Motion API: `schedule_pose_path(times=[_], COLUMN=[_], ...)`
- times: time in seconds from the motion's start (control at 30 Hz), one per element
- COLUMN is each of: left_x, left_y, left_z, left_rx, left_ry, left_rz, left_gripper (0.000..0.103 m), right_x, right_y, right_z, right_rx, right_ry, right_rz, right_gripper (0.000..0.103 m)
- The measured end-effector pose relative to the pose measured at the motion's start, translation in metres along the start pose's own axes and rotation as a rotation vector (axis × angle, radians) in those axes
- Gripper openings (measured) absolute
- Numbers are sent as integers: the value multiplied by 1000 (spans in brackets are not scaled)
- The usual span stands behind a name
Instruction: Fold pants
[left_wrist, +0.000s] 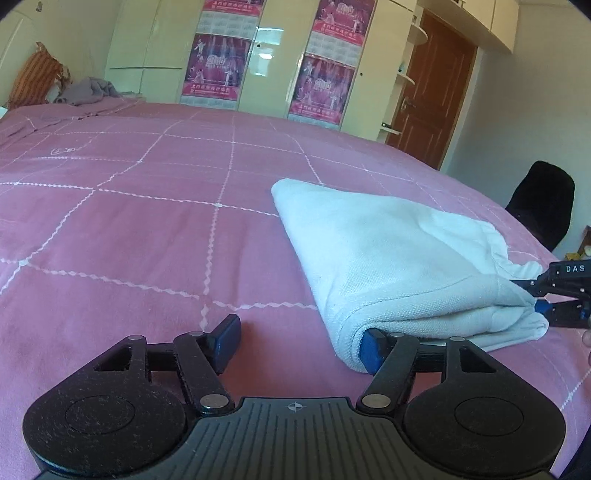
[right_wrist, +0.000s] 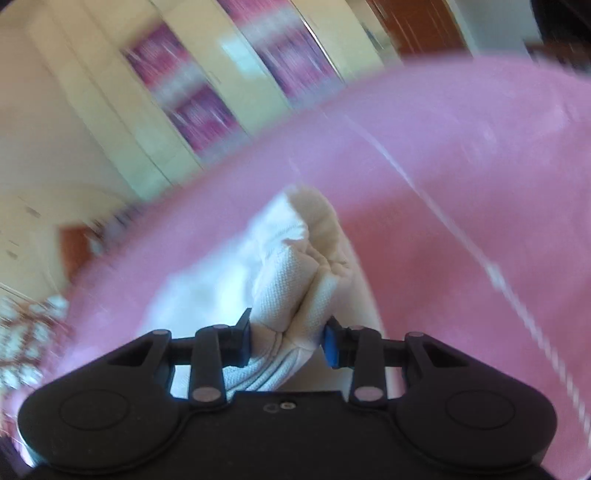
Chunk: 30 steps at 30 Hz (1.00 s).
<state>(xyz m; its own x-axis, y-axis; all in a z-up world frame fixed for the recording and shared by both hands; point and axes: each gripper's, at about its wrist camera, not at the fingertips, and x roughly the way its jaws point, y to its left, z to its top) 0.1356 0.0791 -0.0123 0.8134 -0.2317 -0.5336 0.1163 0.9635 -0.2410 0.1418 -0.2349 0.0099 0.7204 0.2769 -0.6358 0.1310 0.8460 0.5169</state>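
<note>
While the left wrist view looks across a pink bed (left_wrist: 147, 221) with a white grid pattern, the folded white pants (left_wrist: 388, 258) lie on it to the right of centre. The left gripper (left_wrist: 299, 343) stands released, jaws wide apart: its left pad rests over bare bedspread and its right pad sits against the near folded edge of the pants, with no cloth pinched between the two. At the right edge the right gripper (left_wrist: 543, 295) reaches in and meets the pants' bunched right end. Far behind stand cream wardrobes (left_wrist: 155, 55) with pink posters (left_wrist: 218, 66), a brown door (left_wrist: 432, 92), and a black chair (left_wrist: 543, 203) beside the bed. A lilac heap of cloth (left_wrist: 88, 90) lies at the far left of the bed.

Seen from the right wrist, much is blurred. The right gripper (right_wrist: 286, 339) is clenched on a thick bunch of the pants (right_wrist: 291, 280), both blue pads pressing the cloth from either side. That gathered fabric runs away over the pink bed (right_wrist: 443, 184).
</note>
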Motion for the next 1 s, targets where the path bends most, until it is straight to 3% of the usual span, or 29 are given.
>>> schedule_pose_path(times=[0.17,0.3,0.37,0.4,0.53,0.63,0.73,0.8,0.87,0.9,0.93,1.0], left_x=[1,-11,-4,1,-5,-17,-30,-37,-39,-35,-29,-11], left_y=[0,-4,-3,-2,-5,2,9,7,2,-3,-9,-26], left_z=[-1,0,-2,-4,-3,-2,-2,5,19,28,36,53], left_rx=[7,32,30,27,65,28,-12,-15,-28,-29,-20,4], left_ry=[-11,-82,-41,-8,10,51,42,-17,-92,-102,-102,-102], left_rz=[4,34,35,28,26,-13,-18,-8,-29,-50,-63,-83], left_gripper=[66,66,66,66,66,66,66,66,48,26,19,19], right_x=[4,-3,-9,-4,2,-11,-26,-41,-57,-62,-62,-53], right_y=[-6,0,1,-1,-25,-28,-37,-33,-26,-23,-17,5], right_z=[-9,-10,-13,-15,-12,-15,-17,-15,-10,-7,-1,8], right_rx=[14,-21,-53,-63,57,54,41,11,-26,-36,-57,-170], right_ry=[-21,-30,-59,-39,-24,-47,-57,-110,-205,-237,-258,-252], right_rz=[30,61,98,76,117,110,101,62,30,42,57,66], right_gripper=[39,38,38,38,37,46,50,68,69,68,65,44])
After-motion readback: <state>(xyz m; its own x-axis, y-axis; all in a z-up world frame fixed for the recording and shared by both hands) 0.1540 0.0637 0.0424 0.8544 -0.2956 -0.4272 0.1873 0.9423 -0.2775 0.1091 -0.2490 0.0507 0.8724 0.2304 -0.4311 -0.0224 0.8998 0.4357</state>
